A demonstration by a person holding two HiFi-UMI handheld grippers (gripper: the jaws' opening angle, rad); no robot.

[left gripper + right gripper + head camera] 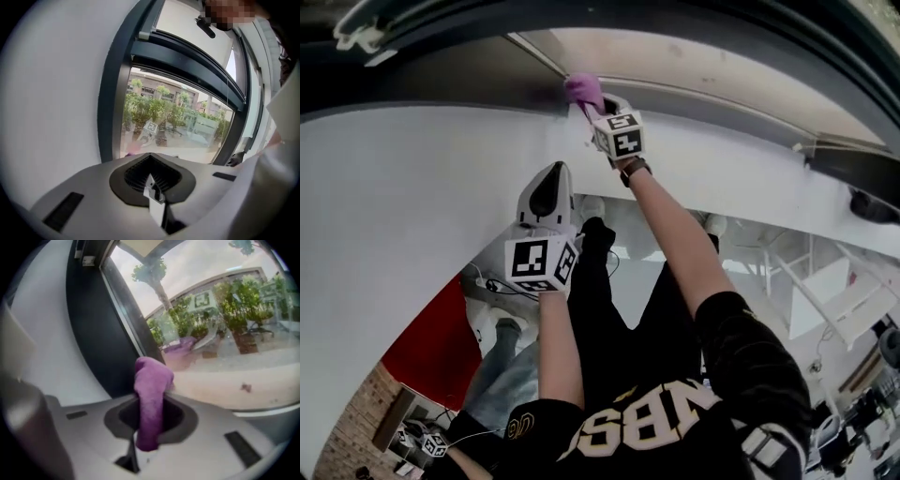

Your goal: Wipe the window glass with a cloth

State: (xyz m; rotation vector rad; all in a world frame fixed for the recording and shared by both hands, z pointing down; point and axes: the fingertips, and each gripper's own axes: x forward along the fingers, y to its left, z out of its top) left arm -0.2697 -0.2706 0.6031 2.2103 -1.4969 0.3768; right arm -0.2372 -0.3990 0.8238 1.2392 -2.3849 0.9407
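The purple cloth (584,91) is bunched between the jaws of my right gripper (592,103), which is raised against the lower left corner of the window glass (694,66). In the right gripper view the cloth (151,394) sticks up from the shut gripper (149,427), its top touching the glass (225,333) beside the dark frame (93,333). My left gripper (548,178) is lower, in front of the white wall, shut and holding nothing. Its own view shows the closed jaws (154,190) pointing at the glass (178,126) from a distance.
A wide dark window frame (441,84) runs round the pane, with white wall (394,216) below and to the left. Trees and buildings show outside. On the floor are a red area (441,347) and white furniture (825,291) at right.
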